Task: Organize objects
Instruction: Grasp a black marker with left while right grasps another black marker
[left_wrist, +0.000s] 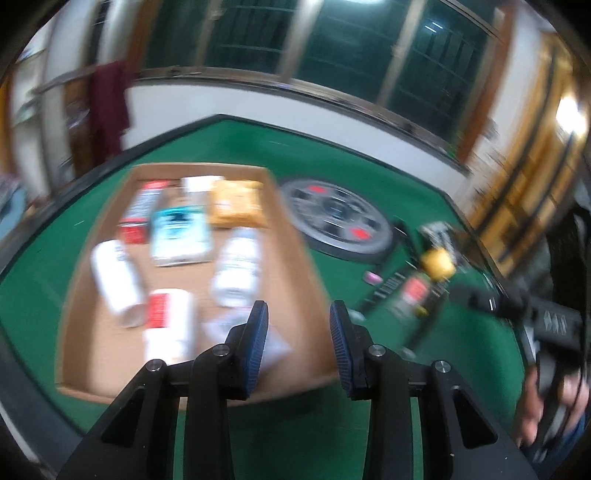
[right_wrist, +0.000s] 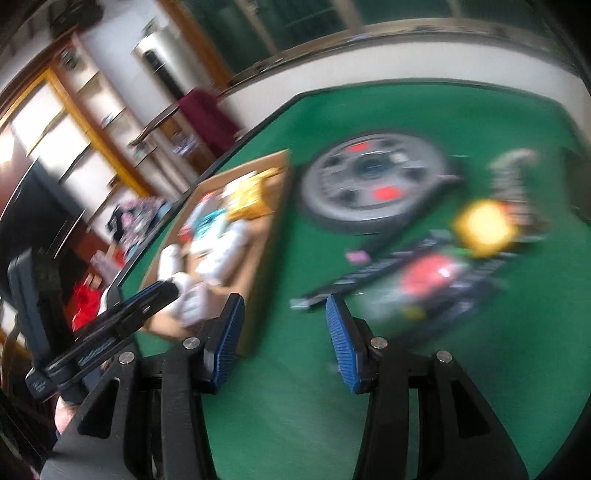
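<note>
A shallow cardboard box (left_wrist: 295, 258) lies on the green table and holds white bottles (left_wrist: 236, 269), a teal pack (left_wrist: 177, 232), a red-and-white box (left_wrist: 142, 208) and an orange packet (left_wrist: 236, 201). My left gripper (left_wrist: 298, 334) is open and empty above the box's near right corner. My right gripper (right_wrist: 282, 325) is open and empty over bare felt, between the box (right_wrist: 266, 236) and a blurred pile with a yellow round thing (right_wrist: 484, 221) and a red-labelled item (right_wrist: 428, 277). The pile shows in the left wrist view too (left_wrist: 437, 262).
A grey wheel-shaped disc (left_wrist: 332, 218) with red marks lies behind the box; it also shows in the right wrist view (right_wrist: 369, 188). The other gripper (left_wrist: 546, 321) and a hand (left_wrist: 543, 406) sit at the right. Both views are motion-blurred.
</note>
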